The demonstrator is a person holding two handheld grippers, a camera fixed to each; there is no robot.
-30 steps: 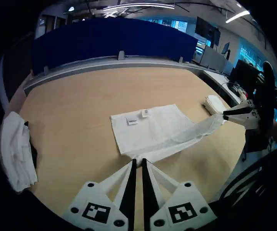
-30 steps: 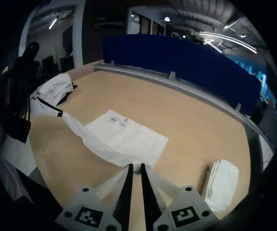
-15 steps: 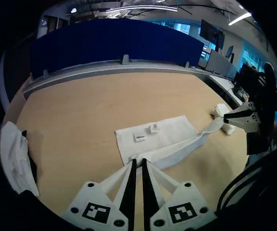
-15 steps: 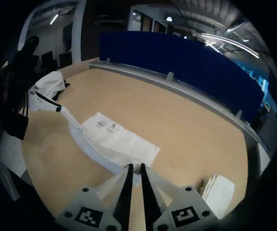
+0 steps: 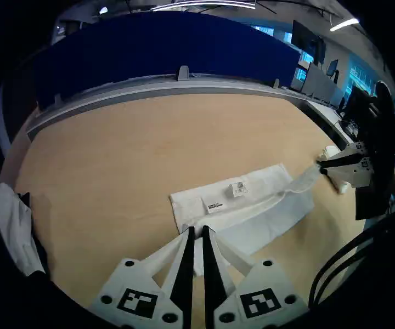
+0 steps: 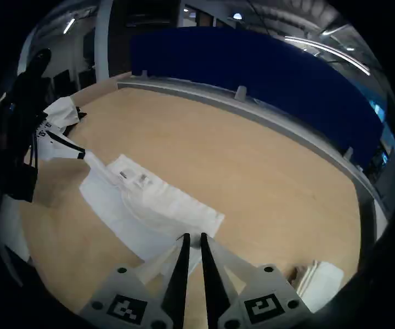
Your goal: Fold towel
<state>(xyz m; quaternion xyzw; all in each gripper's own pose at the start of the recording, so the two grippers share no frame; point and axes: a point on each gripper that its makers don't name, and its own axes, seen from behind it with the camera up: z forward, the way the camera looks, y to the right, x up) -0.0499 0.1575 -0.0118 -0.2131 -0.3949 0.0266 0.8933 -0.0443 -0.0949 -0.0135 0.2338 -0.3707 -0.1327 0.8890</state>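
A white towel (image 5: pixel 241 200) with two small tags lies flat on the wooden table (image 5: pixel 115 142). Its near edge is raised into a loose flap. My left gripper (image 5: pixel 196 231) is shut on one corner of that flap. At the far right of the left gripper view, my right gripper (image 5: pixel 321 163) holds the other corner. In the right gripper view the towel (image 6: pixel 159 200) runs from my right gripper (image 6: pixel 192 238), shut on its corner, to the left gripper (image 6: pixel 83 156) at the far left, held by a dark-sleeved arm.
A pile of white towels (image 5: pixel 13 227) lies at the table's left edge and shows again as a white pile (image 6: pixel 60 112). A folded white towel (image 6: pixel 321 282) sits near the right corner. A blue divider (image 5: pixel 159 49) lines the table's far side.
Both grippers have come down and in toward the table with the towel's edge. The taut strip between them has slackened into a wider flap, and the flat part looks narrower.
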